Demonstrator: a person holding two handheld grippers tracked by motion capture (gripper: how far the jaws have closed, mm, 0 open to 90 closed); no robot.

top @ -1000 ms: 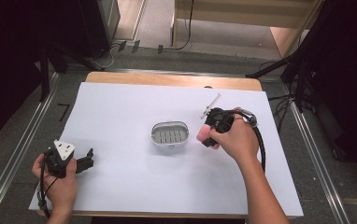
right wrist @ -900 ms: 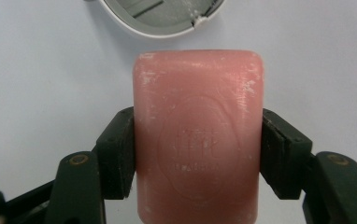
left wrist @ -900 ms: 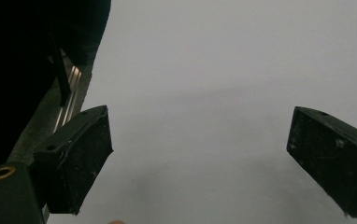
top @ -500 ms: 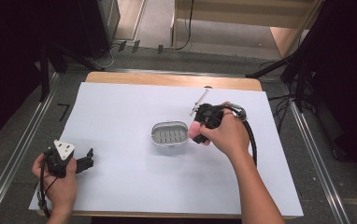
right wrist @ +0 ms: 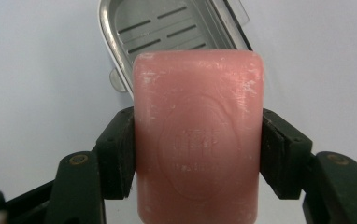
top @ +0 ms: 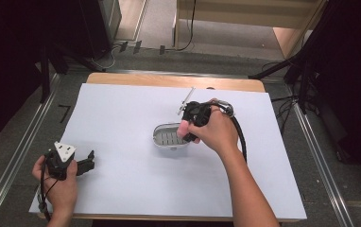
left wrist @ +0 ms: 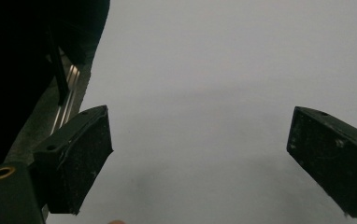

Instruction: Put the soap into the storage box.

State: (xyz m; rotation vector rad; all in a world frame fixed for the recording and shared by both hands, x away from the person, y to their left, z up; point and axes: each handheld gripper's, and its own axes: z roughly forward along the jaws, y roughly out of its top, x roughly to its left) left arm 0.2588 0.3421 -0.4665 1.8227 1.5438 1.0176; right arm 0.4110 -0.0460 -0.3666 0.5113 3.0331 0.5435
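Pink rectangular soap bar point(right wrist: 198, 135) sits clamped in the right claw point(right wrist: 198, 158), just above the metal slotted soap dish point(top: 169, 135) mid-bench. Lower it level, centred over the slots. Left claw point(top: 85, 164) rests open near the bench's front-left corner.

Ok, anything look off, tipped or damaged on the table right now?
Nothing stands out. The pink soap sits squarely in the right gripper above the upright metal dish; only light scuffs on the soap. The left gripper is open over bare white sheet.

Wood table point(top: 169, 80) w/ white sheet point(top: 136, 175); grey floor point(top: 22, 142); dark surrounds.
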